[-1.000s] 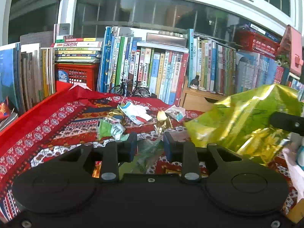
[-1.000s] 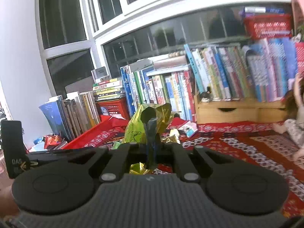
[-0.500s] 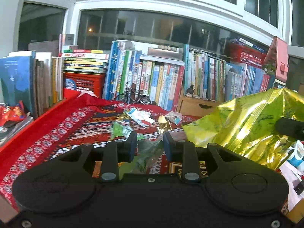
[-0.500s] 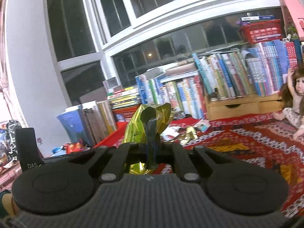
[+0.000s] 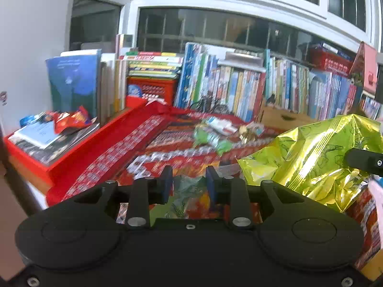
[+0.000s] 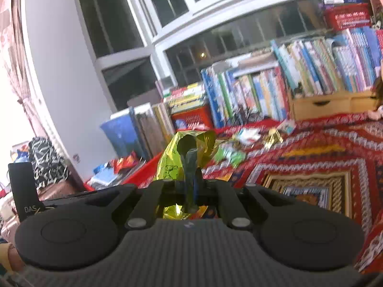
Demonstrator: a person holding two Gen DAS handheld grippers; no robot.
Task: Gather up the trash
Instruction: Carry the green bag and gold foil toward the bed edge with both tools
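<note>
My left gripper (image 5: pixel 188 184) is shut on a crumpled green see-through wrapper (image 5: pixel 184 192) that hangs between its fingers. To its right bulges a shiny gold-green foil bag (image 5: pixel 311 157). In the right wrist view the bag's gathered edge (image 6: pixel 172 160) rises between the fingers of my right gripper (image 6: pixel 190 181), which is shut on it. More litter (image 5: pixel 215 138) lies on the red patterned cloth (image 5: pixel 143 143) ahead: green, white and gold wrappers. This pile (image 6: pixel 229 155) is also in the right wrist view, beyond the bag.
Rows of upright books (image 5: pixel 239 83) line the back under dark windows. A red basket (image 5: pixel 150 88) and a wooden drawer box (image 6: pixel 320 102) stand among them. A red snack packet (image 5: pixel 69 119) lies on flat books at the left table edge.
Both grippers have drawn back and swung left, so the litter pile looks farther off and the left table edge has come into view. Wrapper and bag stay held.
</note>
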